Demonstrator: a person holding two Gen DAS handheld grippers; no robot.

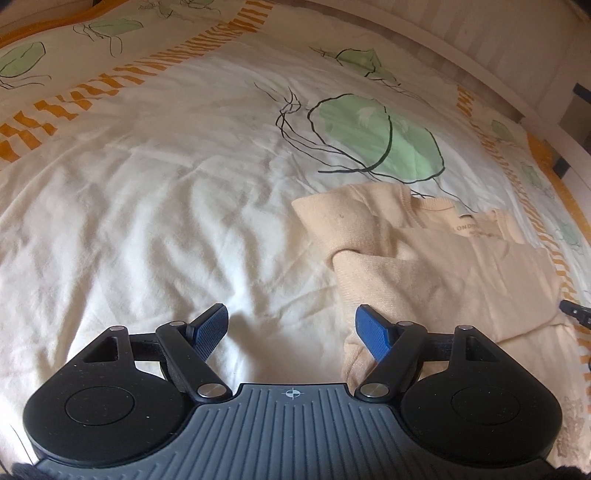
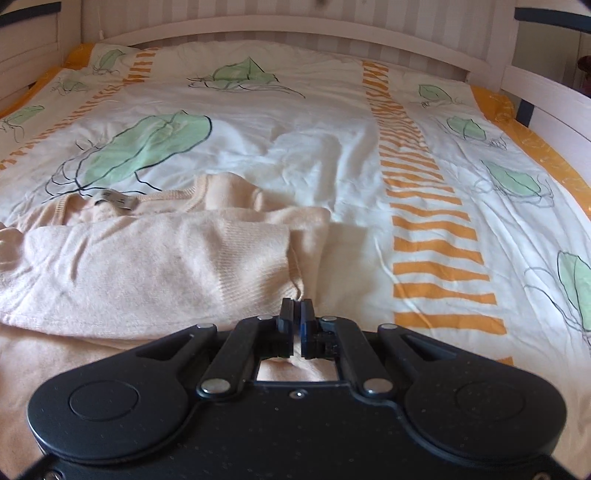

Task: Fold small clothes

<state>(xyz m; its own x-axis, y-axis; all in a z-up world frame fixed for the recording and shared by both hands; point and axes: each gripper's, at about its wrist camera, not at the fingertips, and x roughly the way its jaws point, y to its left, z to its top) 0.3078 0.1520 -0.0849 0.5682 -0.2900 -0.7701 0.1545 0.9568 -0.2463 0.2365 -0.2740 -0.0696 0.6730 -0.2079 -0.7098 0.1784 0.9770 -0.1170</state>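
Observation:
A small peach sweater (image 1: 443,266) lies on the bed, sleeves folded across its body, neck label facing up. It fills the left of the right wrist view (image 2: 147,266). My left gripper (image 1: 291,325) is open and empty, low over the bedspread, with its right finger at the sweater's left edge. My right gripper (image 2: 296,314) has its jaws closed at the sweater's right edge; a thin fold of fabric seems to sit between the pads. Its tip also shows at the right edge of the left wrist view (image 1: 576,312).
The bedspread (image 1: 166,203) is cream with green leaf prints and orange striped bands (image 2: 436,240). A white wooden bed frame (image 2: 295,29) runs along the far end and the right side (image 2: 546,107).

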